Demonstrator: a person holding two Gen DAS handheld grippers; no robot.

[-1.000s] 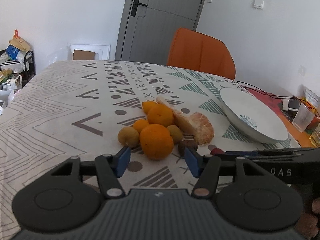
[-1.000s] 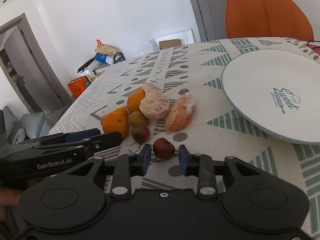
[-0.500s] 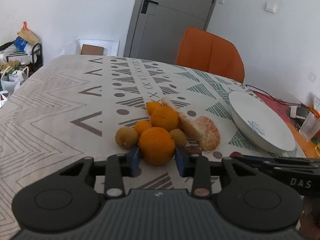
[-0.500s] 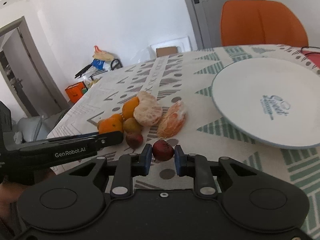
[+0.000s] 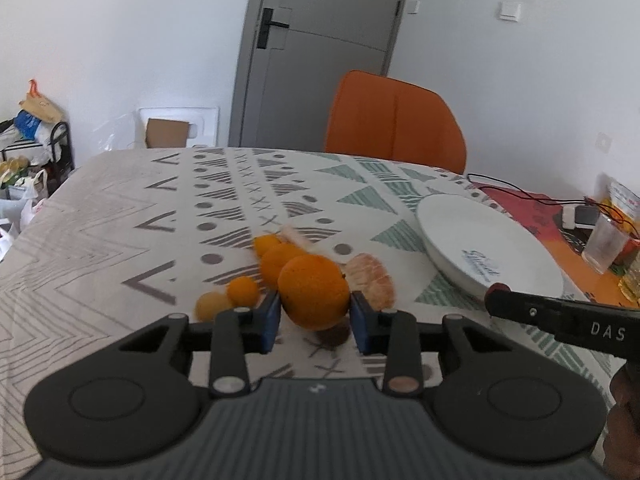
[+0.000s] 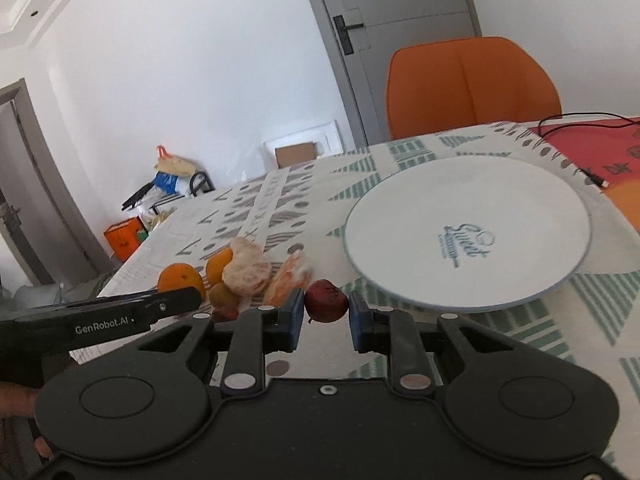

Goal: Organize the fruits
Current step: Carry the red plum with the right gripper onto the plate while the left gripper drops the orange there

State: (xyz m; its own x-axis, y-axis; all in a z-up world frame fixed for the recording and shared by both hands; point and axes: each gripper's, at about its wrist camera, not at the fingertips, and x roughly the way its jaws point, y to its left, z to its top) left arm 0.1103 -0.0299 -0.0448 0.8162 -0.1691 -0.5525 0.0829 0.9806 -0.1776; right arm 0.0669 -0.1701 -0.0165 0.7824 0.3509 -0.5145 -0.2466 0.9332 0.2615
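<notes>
My left gripper point(image 5: 314, 322) is shut on a large orange point(image 5: 314, 297) and holds it a little above the patterned tablecloth. Behind it lie smaller oranges point(image 5: 276, 262), a yellowish round fruit point(image 5: 211, 305) and a peeled orange half point(image 5: 370, 280). My right gripper point(image 6: 324, 318) is shut on a small dark red fruit point(image 6: 326, 301), lifted off the cloth near the front rim of the white plate point(image 6: 520, 200). In the right wrist view the fruit pile point(image 6: 244, 270) lies to the left, with the left gripper's body in front of it. The plate is bare.
An orange chair point(image 5: 394, 122) stands at the table's far side. A black cable point(image 6: 576, 120) and a red mat lie behind the plate. A clear cup point(image 5: 606, 246) and small clutter sit at the right edge. Bags and a rack stand on the floor at left.
Both grippers shut on their fruit, the left on the large orange and the right on the red fruit. Both then lifted, and the right swung toward the plate.
</notes>
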